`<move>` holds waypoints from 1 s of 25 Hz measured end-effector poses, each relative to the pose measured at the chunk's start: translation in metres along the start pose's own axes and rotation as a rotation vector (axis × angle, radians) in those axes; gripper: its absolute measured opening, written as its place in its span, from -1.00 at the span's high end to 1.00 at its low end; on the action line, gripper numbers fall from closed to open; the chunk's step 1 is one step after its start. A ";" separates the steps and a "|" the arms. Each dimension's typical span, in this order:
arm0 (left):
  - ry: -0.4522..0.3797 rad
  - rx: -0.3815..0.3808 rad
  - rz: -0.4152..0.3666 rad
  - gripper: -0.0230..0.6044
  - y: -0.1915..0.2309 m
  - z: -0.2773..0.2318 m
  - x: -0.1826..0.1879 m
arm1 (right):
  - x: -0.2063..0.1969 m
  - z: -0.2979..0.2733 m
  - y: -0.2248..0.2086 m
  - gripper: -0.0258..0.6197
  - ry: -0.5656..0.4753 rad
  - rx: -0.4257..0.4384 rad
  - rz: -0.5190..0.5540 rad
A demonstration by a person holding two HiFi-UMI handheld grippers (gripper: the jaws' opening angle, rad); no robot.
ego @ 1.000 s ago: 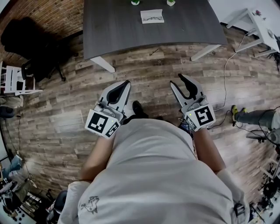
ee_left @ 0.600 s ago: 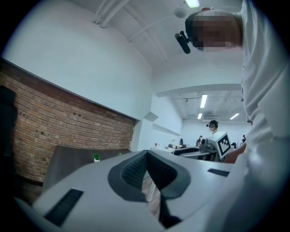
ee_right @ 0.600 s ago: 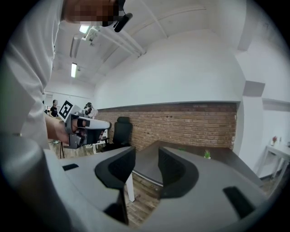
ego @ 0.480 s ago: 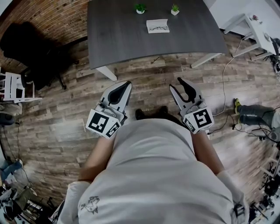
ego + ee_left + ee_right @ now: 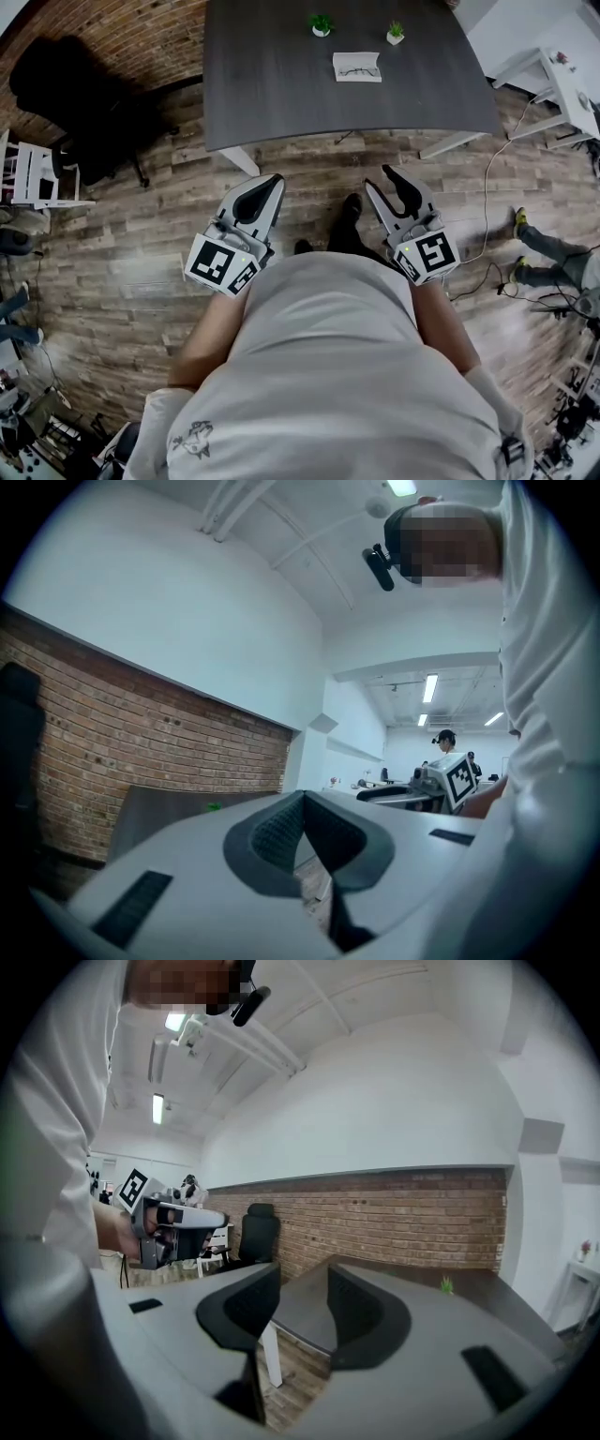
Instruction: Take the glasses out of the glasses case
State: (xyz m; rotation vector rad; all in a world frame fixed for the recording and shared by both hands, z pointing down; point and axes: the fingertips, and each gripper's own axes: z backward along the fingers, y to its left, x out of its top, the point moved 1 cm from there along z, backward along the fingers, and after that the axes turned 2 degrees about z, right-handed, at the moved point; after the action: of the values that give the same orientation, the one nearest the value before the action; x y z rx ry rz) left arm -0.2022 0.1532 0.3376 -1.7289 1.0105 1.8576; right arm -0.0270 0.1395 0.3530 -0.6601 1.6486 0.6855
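On table [image 5: 281, 84], far side: glasses case [image 5: 357, 67], glasses [image 5: 356, 71] showing in it. Table sits lower in head view than second ago, so person is approaching. Left gripper [image 5: 273, 182] pressed together, empty; right gripper [image 5: 379, 178] spread, empty. Both well short of case; reach not begun.

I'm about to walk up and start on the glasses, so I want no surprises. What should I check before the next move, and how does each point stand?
1. Glasses case on the table, glasses showing in it: ok.
2. Case within reach: not ok; both grippers hang over the floor, short of the table.
3. Right gripper ready to grasp: ok; jaws apart, nothing between them.
4. Left gripper ready to grasp: not ok; jaws together, empty.
5. Room around the case: ok; two small plants stand beyond it, apart from it.
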 end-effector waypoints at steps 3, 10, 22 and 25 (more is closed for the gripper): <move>0.002 0.028 0.004 0.89 0.013 -0.002 0.002 | 0.002 -0.018 -0.005 0.41 -0.006 0.025 -0.003; 0.014 0.076 0.020 0.89 0.038 -0.030 0.002 | -0.001 -0.051 -0.038 0.41 -0.003 0.065 -0.015; 0.056 0.123 0.041 0.89 0.053 -0.135 0.002 | -0.012 -0.087 -0.154 0.41 0.015 0.110 -0.027; 0.072 0.124 0.045 0.89 0.050 -0.166 -0.001 | -0.016 -0.092 -0.186 0.41 0.013 0.124 -0.028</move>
State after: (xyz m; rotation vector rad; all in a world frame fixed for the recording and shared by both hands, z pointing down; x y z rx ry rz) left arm -0.1253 -0.0017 0.3554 -1.7238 1.1750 1.7315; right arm 0.0526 -0.0518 0.3673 -0.5983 1.6767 0.5554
